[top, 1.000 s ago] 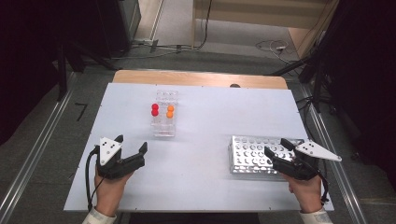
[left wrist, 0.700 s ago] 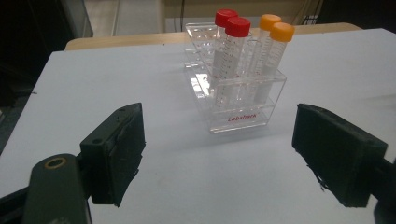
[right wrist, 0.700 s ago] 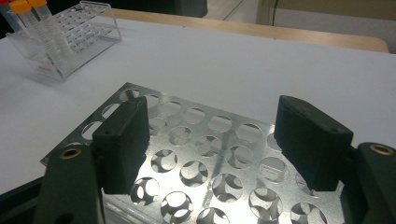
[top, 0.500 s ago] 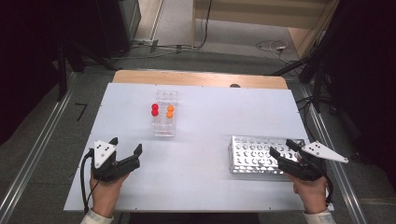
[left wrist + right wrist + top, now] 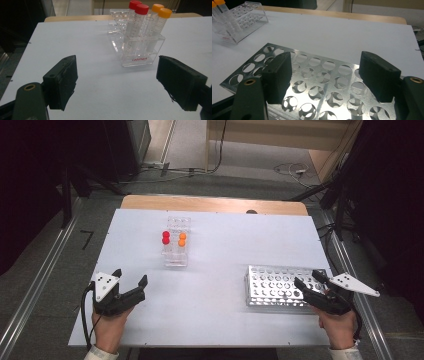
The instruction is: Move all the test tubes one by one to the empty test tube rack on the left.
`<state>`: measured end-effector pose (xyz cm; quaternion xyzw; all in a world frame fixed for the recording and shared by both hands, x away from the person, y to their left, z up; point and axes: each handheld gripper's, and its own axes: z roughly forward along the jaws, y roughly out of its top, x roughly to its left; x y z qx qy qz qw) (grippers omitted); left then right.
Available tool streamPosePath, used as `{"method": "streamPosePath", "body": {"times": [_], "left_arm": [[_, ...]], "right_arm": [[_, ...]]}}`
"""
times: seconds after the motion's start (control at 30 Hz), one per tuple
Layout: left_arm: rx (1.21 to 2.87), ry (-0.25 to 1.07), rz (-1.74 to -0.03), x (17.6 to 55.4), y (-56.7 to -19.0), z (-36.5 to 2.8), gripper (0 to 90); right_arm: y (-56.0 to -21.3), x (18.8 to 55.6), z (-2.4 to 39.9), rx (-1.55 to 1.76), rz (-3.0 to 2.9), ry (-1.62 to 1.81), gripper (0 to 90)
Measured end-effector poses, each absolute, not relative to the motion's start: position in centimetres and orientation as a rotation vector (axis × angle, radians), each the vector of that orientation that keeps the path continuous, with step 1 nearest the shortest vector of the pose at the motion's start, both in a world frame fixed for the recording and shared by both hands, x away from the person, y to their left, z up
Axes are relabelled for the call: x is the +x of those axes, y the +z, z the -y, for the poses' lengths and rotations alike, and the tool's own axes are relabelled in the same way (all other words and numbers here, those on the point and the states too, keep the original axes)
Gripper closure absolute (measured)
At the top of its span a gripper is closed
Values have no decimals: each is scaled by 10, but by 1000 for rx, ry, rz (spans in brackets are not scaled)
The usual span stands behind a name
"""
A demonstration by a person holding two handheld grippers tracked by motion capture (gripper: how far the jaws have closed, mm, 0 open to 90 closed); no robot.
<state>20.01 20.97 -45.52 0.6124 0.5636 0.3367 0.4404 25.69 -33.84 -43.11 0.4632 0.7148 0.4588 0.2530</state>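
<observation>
- Two grippers hovering, both wide, gripping nothing.
- Left gripper [image 5: 131, 281] facing clear tube rack [image 5: 176, 251], well apart.
- Right gripper [image 5: 309, 279] hanging over metal rack [image 5: 272, 285] near table [image 5: 225, 245] edge.

My left gripper [image 5: 131, 285] is black, with two blocky jaws faced in dark, slightly frayed pads [image 5: 63, 85]. A brass-ringed hole sits in each jaw arm. A grey three-cornered plate [image 5: 104, 284] dotted with small dark marks rides on top, and a black cable [image 5: 84, 320] loops from its back. My right gripper [image 5: 307, 281] is built the same, black with its own grey plate [image 5: 354, 284] and a black cable [image 5: 357, 320]. I wear white cuffs [image 5: 99, 354] at both wrists.
</observation>
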Motion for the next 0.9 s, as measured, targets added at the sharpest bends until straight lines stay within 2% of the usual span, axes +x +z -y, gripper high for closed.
{"method": "streamPosePath", "body": {"times": [0.9], "left_arm": [[1505,827,-1495,203,-469,-233,180]], "right_arm": [[-434,255,364,1328,-1855,1226,252]]}}
